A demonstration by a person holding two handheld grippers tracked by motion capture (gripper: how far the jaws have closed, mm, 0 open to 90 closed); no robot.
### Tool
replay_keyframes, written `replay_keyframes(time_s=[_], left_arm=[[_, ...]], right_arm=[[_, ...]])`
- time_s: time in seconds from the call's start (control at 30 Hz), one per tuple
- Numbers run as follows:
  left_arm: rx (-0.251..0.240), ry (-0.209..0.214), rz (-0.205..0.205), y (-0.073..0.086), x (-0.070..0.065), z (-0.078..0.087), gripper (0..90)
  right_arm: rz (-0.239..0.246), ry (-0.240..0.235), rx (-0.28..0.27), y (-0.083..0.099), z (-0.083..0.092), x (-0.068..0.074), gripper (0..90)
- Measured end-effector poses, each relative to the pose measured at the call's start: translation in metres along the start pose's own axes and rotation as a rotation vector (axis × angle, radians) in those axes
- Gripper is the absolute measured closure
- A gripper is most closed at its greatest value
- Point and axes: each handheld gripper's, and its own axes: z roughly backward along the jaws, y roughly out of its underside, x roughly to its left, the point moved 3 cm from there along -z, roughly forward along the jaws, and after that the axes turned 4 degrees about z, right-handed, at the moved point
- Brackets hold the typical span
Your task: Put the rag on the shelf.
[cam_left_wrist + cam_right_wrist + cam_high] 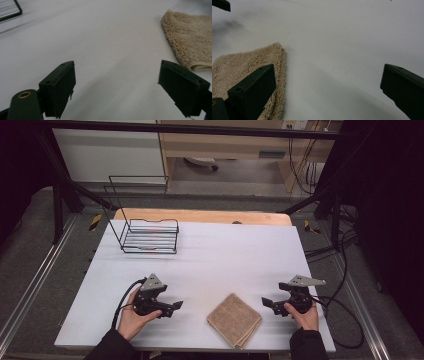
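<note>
Towel is lying folded on the table between us. We are holding the left gripper and right gripper released, grasping nothing.

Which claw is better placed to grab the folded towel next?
Probably the right claw: open, with the towel edge beside one of its jaws. The left claw, also open, sits slightly farther off.

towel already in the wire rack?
No. The folded towel lies flat on the table between the two grippers, well apart from the wire rack at the far left.
</note>
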Motion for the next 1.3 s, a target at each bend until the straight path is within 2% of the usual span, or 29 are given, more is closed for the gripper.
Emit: replay_keyframes(time_s=[0.27, 0.3, 0.53, 0.67, 0.8, 0.93, 1.13, 1.3], left_arm=[[0.028, 0.034, -0.028, -0.01, -0.026, -0.019, 19.0], [0.028, 0.034, -0.028, -0.01, -0.026, -0.019, 20.0], [0.056, 0.074, -0.052, -0.018, -0.053, -0.037, 24.7], [0.074, 0.079, -0.071, -0.019, -0.065, -0.045, 27.3], [0.098, 0.094, -0.067, -0.017, -0.075, -0.053, 31.5], [0.124, 0.098, -0.075, -0.015, -0.083, -0.06, 39.0], [0.169, 0.12, -0.053, -0.011, -0.09, -0.066, 53.8], [0.175, 0.132, -0.039, -0.009, -0.093, -0.067, 62.2]], right_arm=[[-0.003, 0.0, 0.0, 0.0, 0.0, 0.001, 0.9], [0.0, -0.001, 0.0, 0.0, 0.0, 0.001, 0.9], [0.004, 0.0, 0.0, 0.0, -0.001, 0.001, 0.9], [0.004, 0.0, -0.001, 0.0, -0.001, 0.001, 0.8], [0.004, 0.0, 0.0, 0.0, -0.001, 0.001, 0.9], [0.008, -0.003, 0.005, -0.001, -0.001, 0.002, 0.9], [0.012, -0.001, 0.005, -0.001, -0.002, 0.004, 1.4], [0.02, -0.015, 0.012, -0.005, -0.005, 0.009, 3.4]])
